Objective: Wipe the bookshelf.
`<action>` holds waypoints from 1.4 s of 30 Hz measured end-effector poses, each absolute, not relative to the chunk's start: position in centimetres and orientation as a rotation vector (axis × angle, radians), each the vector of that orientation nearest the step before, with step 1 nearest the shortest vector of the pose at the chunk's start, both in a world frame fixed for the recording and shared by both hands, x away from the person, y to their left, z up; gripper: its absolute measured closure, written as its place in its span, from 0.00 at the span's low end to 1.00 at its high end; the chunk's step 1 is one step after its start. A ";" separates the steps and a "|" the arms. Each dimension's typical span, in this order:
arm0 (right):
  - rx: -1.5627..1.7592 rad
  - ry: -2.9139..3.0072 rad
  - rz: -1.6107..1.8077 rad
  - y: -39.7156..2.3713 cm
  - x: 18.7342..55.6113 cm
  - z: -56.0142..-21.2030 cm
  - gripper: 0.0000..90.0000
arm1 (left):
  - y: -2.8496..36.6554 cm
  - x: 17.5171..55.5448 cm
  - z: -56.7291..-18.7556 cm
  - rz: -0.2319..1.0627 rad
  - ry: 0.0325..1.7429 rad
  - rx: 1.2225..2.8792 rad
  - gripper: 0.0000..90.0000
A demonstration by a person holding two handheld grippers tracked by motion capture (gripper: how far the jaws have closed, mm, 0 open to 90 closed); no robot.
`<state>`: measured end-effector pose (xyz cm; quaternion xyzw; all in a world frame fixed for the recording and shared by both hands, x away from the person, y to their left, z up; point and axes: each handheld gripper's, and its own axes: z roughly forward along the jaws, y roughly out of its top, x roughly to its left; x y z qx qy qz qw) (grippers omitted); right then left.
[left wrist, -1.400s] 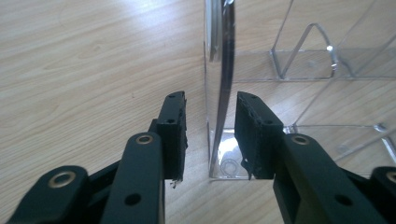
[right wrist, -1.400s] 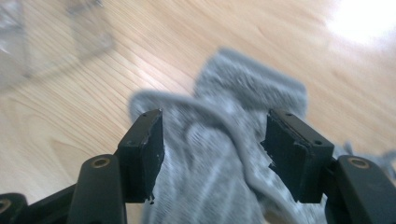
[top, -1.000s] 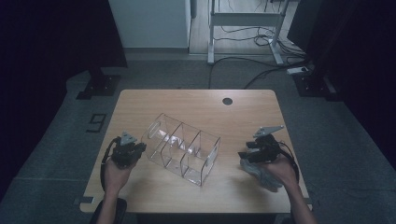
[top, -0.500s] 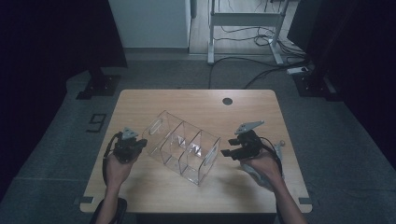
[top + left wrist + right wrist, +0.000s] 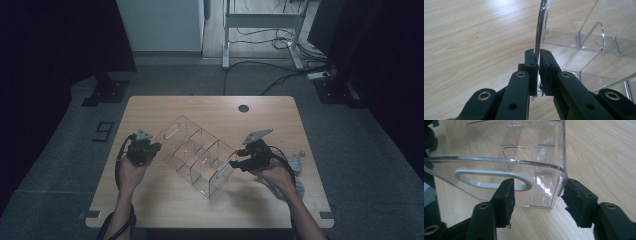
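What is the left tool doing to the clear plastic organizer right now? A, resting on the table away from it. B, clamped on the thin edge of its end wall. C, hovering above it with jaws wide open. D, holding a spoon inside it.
B: in the left gripper view the left tool has its jaws pinched shut on the thin wall edge of the clear organizer.

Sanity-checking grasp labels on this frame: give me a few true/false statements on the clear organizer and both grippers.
1. The left gripper is clamped on a thin wall of the clear organizer. True.
2. The right gripper is fully shut on the organizer's corner. False: its jaws have just been closing, with the end wall's corner between them, but gaps show at both pads.
3. The organizer stands on the wooden table. True.
4. The organizer's compartments are full of pens. False: they look empty.
5. The end wall has an oval handle cutout. True.
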<state>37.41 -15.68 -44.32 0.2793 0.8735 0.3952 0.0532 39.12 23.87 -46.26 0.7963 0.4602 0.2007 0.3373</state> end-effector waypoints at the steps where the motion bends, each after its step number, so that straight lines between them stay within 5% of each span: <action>1: 0.849 2.659 1.210 -15.8 37.3 -44.3 0.49 | 23.8 39.3 -46.2 0.524 1.199 2.078 0.94; 18: 0.793 2.709 1.233 -16.1 34.7 -44.3 0.53 | 21.9 41.6 -46.0 0.519 1.210 2.099 0.89; 28: 0.719 2.686 1.293 -16.5 34.7 -42.1 0.51 | 22.9 39.0 -45.6 0.525 1.194 2.017 0.44; 42: 0.587 2.756 1.260 -14.9 35.0 -41.9 0.61 | 24.6 35.8 -47.2 0.484 1.196 1.998 0.30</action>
